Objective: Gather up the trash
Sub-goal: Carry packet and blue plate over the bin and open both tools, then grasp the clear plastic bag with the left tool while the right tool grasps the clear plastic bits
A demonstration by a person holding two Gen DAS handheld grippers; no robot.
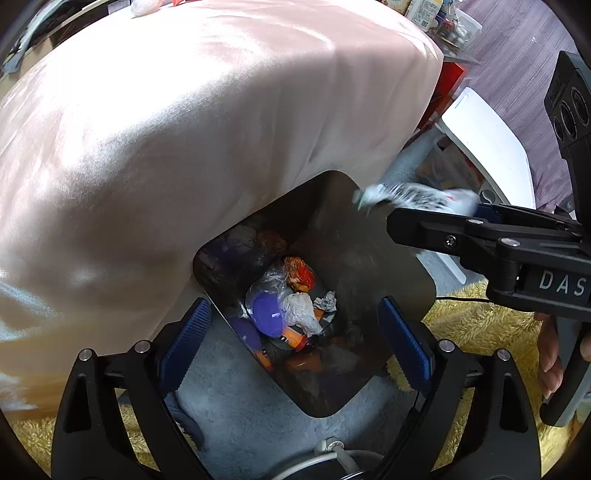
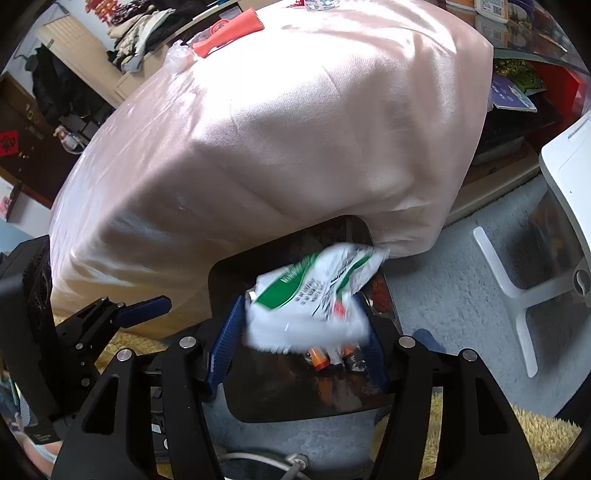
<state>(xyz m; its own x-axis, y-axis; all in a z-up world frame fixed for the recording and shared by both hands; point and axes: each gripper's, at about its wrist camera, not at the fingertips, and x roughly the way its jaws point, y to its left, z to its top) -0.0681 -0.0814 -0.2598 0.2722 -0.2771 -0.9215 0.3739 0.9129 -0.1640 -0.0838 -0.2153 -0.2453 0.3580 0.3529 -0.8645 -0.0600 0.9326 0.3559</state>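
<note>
A dark square trash bin [image 1: 399, 258] stands on the floor against a pink-draped table, holding a purple lid [image 1: 267, 314], crumpled paper [image 1: 301, 310] and an orange wrapper [image 1: 301, 275]. My left gripper [image 1: 295, 306] hangs open right over the bin with nothing between its blue pads. My right gripper [image 2: 301, 339] is over the same bin [image 2: 221, 277], jaws parted. A white and green packet [image 2: 314, 295] lies blurred and loose between them. From the left wrist view, that packet [image 1: 410, 195] shows at the bin's far right corner, beside the right gripper's finger [image 1: 424, 225].
The pink cloth [image 1: 184, 129] drapes down to the bin's rim. A white stool [image 2: 517, 288] stands to the right on grey carpet [image 2: 443, 266]. A yellow shaggy rug [image 1: 472, 325] lies at the near side. A hand [image 1: 550, 354] holds the right gripper's handle. Orange cloth [image 2: 229, 31] lies on the table.
</note>
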